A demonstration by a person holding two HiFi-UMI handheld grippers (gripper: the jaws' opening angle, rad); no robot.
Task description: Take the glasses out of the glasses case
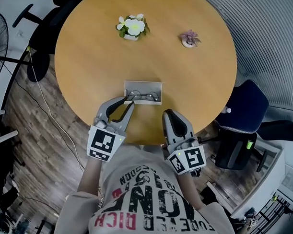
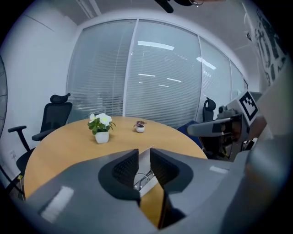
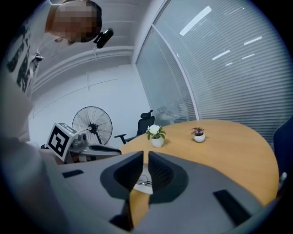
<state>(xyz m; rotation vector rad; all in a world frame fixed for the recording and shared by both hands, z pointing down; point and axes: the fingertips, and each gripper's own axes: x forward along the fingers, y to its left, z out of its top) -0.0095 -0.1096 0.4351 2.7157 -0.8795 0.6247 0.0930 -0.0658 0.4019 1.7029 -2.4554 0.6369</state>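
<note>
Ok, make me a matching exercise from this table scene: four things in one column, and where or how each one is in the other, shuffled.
Things:
1. glasses
2. white flower
3. pink plant
4. right gripper

Places or states:
A. far side of the table, toward the right
B. fingers closed, at the near edge
C. inside the open case
D. far side, toward the left

Pairs: 1-C, 2-D, 3-A, 4-B

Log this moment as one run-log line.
glasses case open | glasses inside | left gripper open, near case | right gripper shut, empty
</note>
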